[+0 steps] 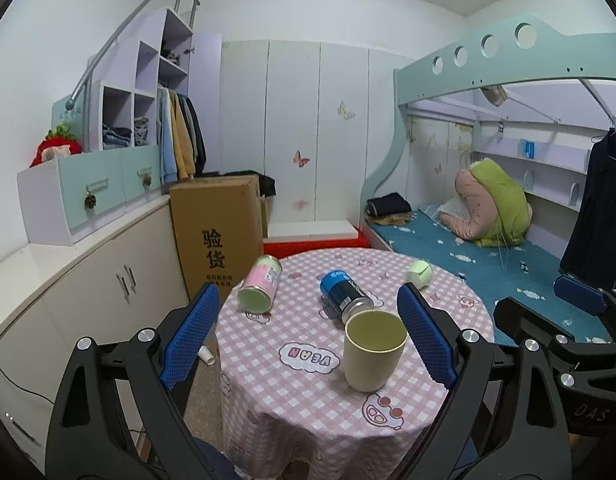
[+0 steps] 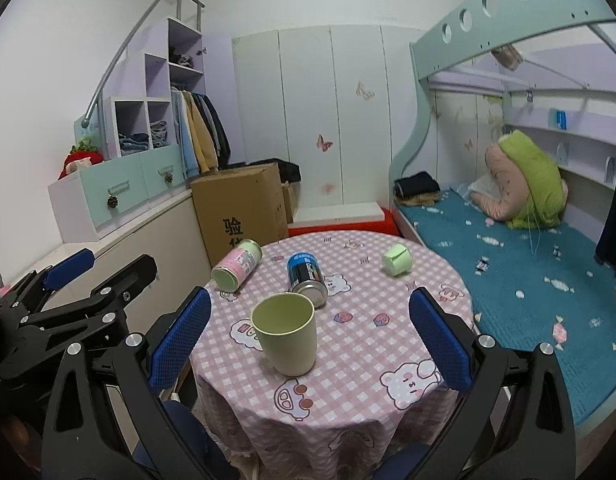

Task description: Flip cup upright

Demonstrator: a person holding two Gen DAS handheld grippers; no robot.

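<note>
A pale green cup (image 1: 373, 350) (image 2: 285, 332) stands upright, mouth up, on the round table with the pink checked cloth (image 1: 308, 408) (image 2: 360, 360). My left gripper (image 1: 308, 336) is open and empty, held back from the cup, which shows between its blue pads. My right gripper (image 2: 308, 340) is open and empty, also short of the cup. A small green cup (image 1: 419, 273) (image 2: 397, 259) lies on its side at the table's far right.
A pink can (image 1: 261, 289) (image 2: 237, 266) and a blue can (image 1: 345, 294) (image 2: 307, 277) lie on their sides behind the upright cup. A cardboard box (image 1: 218, 232) stands left of the table, a bed (image 2: 528, 276) to the right, cabinets (image 1: 88, 300) on the left.
</note>
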